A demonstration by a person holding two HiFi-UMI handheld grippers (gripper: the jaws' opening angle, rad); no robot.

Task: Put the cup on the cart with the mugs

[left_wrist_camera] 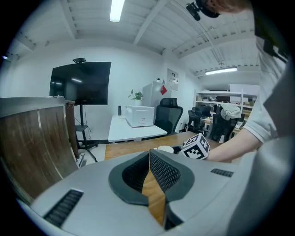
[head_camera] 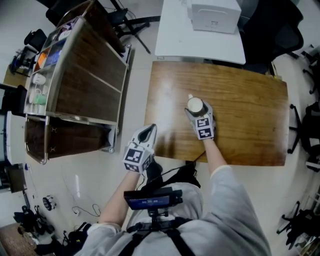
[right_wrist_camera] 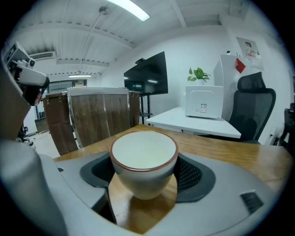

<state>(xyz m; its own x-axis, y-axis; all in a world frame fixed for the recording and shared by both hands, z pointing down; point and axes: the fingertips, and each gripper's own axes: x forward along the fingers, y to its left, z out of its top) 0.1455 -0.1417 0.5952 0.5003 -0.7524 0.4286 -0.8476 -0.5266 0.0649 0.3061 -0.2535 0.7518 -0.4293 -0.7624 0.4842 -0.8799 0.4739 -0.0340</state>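
A white cup [head_camera: 195,105] with a brown rim stands upright on the wooden table [head_camera: 250,115]. My right gripper [head_camera: 196,110] is around it. In the right gripper view the cup [right_wrist_camera: 144,159] fills the gap and both pads touch its sides, so my right gripper [right_wrist_camera: 144,173] is shut on it. My left gripper [head_camera: 149,131] hovers at the table's near left corner; its pads meet at the tips with nothing between them [left_wrist_camera: 150,154]. The wooden cart [head_camera: 75,80] stands to the left, with mugs [head_camera: 37,90] on its far side.
A white desk [head_camera: 200,45] with a white appliance [head_camera: 215,15] adjoins the table's far edge. Black office chairs [head_camera: 280,30] stand at the back right. The cart's wooden panels [right_wrist_camera: 99,115] rise left of the table, across a strip of floor [head_camera: 135,100].
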